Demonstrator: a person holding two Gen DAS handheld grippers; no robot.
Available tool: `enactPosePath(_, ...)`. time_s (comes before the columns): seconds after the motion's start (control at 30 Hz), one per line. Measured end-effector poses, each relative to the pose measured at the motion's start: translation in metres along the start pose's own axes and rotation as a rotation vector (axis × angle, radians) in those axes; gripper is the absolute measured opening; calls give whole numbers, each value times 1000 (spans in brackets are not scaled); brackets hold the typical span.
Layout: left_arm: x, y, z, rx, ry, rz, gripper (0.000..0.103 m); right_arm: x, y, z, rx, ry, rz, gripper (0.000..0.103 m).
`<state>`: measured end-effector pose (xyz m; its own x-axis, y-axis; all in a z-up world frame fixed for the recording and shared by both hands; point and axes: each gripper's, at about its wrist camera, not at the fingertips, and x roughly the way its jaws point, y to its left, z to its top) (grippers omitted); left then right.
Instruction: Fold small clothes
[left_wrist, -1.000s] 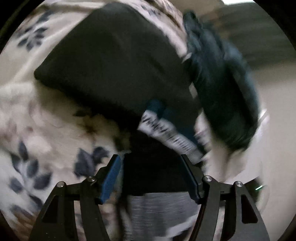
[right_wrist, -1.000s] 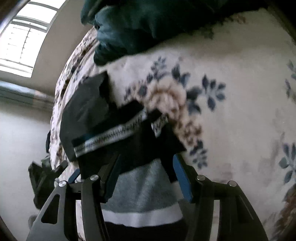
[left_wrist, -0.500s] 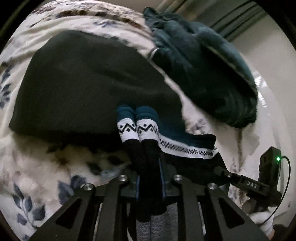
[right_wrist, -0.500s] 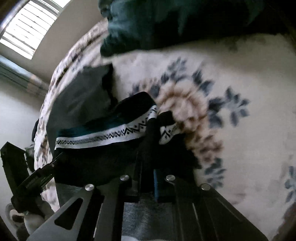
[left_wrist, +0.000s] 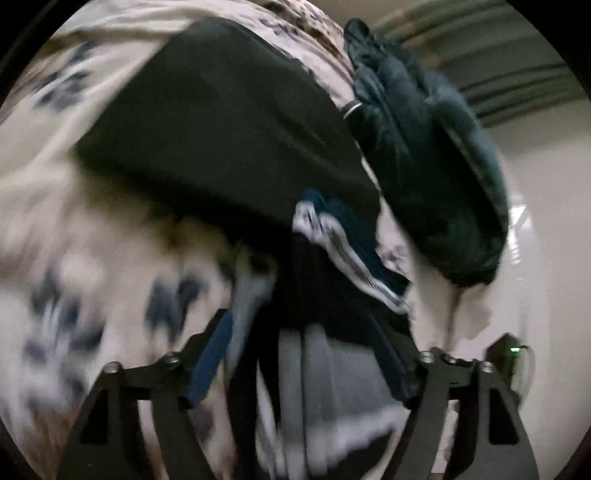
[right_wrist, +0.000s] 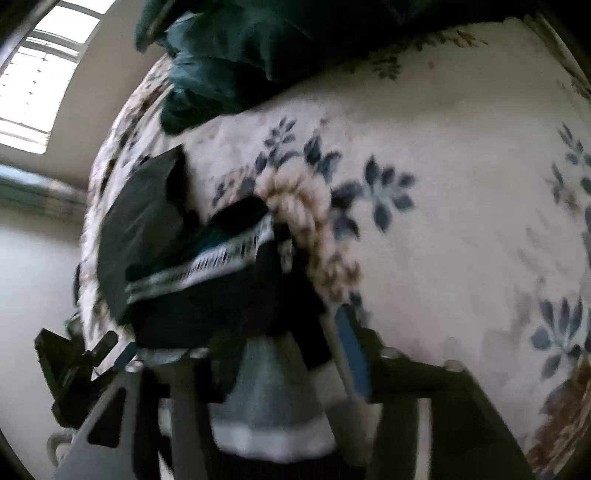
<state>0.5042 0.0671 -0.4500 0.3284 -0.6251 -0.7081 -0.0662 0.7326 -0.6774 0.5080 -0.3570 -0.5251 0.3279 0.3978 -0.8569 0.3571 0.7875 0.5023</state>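
The jaws of the left gripper (left_wrist: 303, 362) and right gripper (right_wrist: 240, 354) are being opened, releasing the 2 patterned socks (left_wrist: 347, 251) now being laid on the floral bedspread (right_wrist: 461, 184), best cleared without snagging cuffs.

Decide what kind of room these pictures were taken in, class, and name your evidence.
Probably a bedroom: clothes lie on a floral bedspread, a teal blanket is heaped at its far end, and a window lights the wall.

Knitted patterned socks (left_wrist: 343, 243) lie on a plush, fleecy floral blanket (right_wrist: 461, 155) beside matt black cloth (left_wrist: 229, 140).
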Motion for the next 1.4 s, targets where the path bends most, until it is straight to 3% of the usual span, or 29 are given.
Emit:
enactPosePath(0.17,-49,13,-91,-164,-31,-19,77,-20,-25,-41,-41,116,35,72)
enactPosePath(0.23,-59,14,-127,-241,-58,-17,77,-23,-31,-55,-61,158,54,89)
enactPosePath(0.3,-61,10,-159,-304,-88,-37,77,-22,-38,-64,-82,193,76,97)
enactPosePath(0.43,-31,-4,-198,-366,-98,-67,78,-7,-41,-55,-77,234,123,99)
enactPosePath(0.67,52,-20,-204,-408,-142,-71,78,53,-18,0,-135,287,193,101)
enactPosePath(0.8,74,-20,-197,-469,-242,-6,78,96,-4,30,-145,325,209,102)
enactPosePath(0.83,74,-21,-194,-477,-285,1,75,103,-2,34,-134,334,217,102)
enactPosePath(0.87,72,-26,-190,-454,-329,11,64,111,-2,38,-117,348,224,102)
enactPosePath(0.9,72,-29,-188,-431,-334,26,41,113,-1,40,-103,341,239,102)
enactPosePath(0.93,71,-31,-183,-414,-330,34,38,113,1,41,-98,325,269,90)
enactPosePath(0.97,68,-30,-181,-412,-329,14,37,113,4,41,-105,317,306,69)
enactPosePath(1.0,64,-28,-180,-415,-320,2,35,116,7,38,-111,340,319,17)
enactPosePath(1.1,44,-21,-174,-392,-274,-8,32,115,6,25,-85,339,334,17)
enactPosePath(1.2,17,-12,-164,-344,-204,-31,29,87,-4,0,-3,295,377,15)
enactPosePath(1.37,-46,17,-136,-278,-92,-76,30,22,-13,-93,85,263,358,15)
enactPosePath(1.4,-54,25,-128,-256,-71,-74,35,16,-12,-113,97,272,345,15)
